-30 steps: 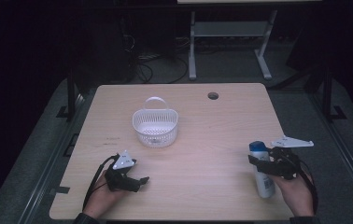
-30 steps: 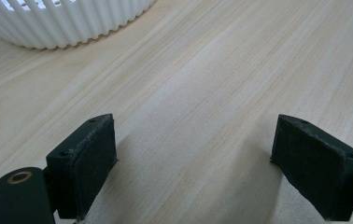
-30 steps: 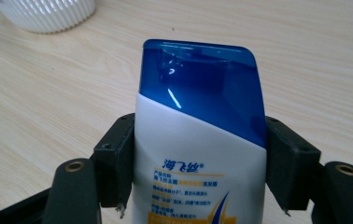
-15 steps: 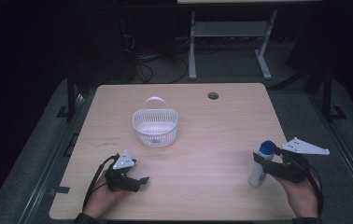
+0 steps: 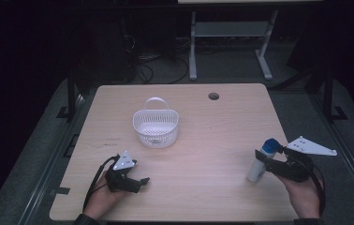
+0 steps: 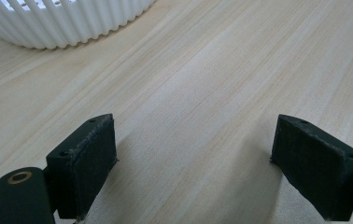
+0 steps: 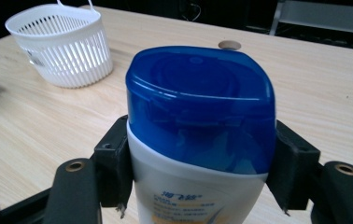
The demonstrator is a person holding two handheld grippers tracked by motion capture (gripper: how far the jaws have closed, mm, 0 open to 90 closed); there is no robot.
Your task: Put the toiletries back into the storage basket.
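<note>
A white bottle [image 5: 258, 168] with a blue cap leans on the table's right front, cap up and tipped to the right. My right gripper [image 5: 266, 157] is shut on it just below the cap. In the right gripper view the bottle [image 7: 198, 112] stands between the black pads [image 7: 114, 168], which press on both its sides. A white slatted basket [image 5: 155, 126] with a handle stands at the table's middle left. My left gripper [image 5: 140, 180] lies on the wood at the front left, below the basket. Its jaws [image 6: 193, 163] stand open with only bare wood between them.
The light wooden table [image 5: 212, 136] has a round cable hole [image 5: 213, 96] near its far edge. Behind the table stands a grey metal frame [image 5: 226, 33] on a dark floor with cables. The basket's wall [image 6: 62, 23] is close ahead of my left gripper.
My right hand has shifted slightly to the right with the bottle, and the bottle now leans with its cap to the right. The left hand has not moved.
</note>
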